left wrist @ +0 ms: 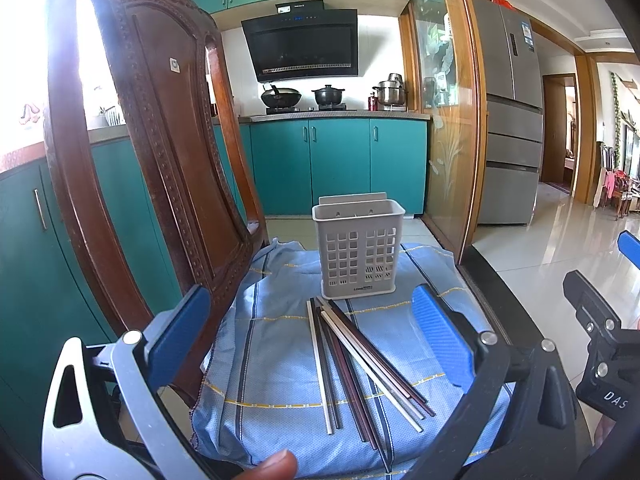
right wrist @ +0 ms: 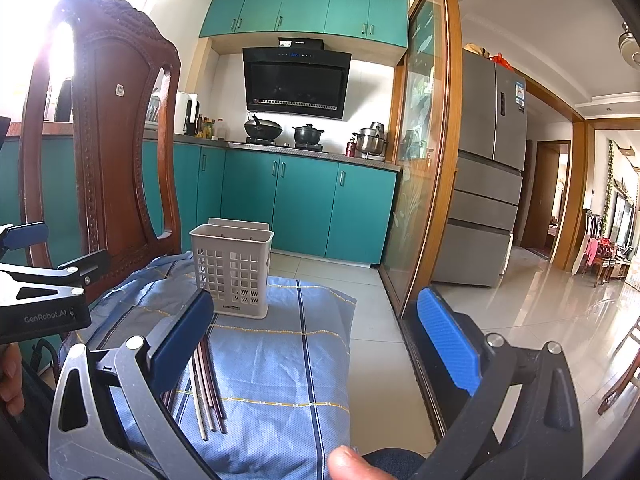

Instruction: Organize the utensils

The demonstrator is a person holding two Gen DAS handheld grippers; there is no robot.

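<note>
Several chopsticks (left wrist: 360, 364), white and dark brown, lie fanned on a blue cloth (left wrist: 276, 360) over a chair seat. A grey perforated utensil holder (left wrist: 358, 248) stands upright just behind them. My left gripper (left wrist: 312, 344) is open and empty, its blue pads either side of the chopsticks and above them. In the right wrist view the holder (right wrist: 234, 272) is at centre left and the chopsticks (right wrist: 206, 388) lie partly hidden behind the left pad. My right gripper (right wrist: 316, 340) is open and empty, to the right of the chopsticks.
A carved wooden chair back (left wrist: 160, 152) rises at the left. Teal kitchen cabinets (left wrist: 336, 164) and a stove with pots are behind. A glass sliding door (left wrist: 444, 120) and a fridge (left wrist: 512, 120) stand at the right, with tiled floor beyond the cloth's edge.
</note>
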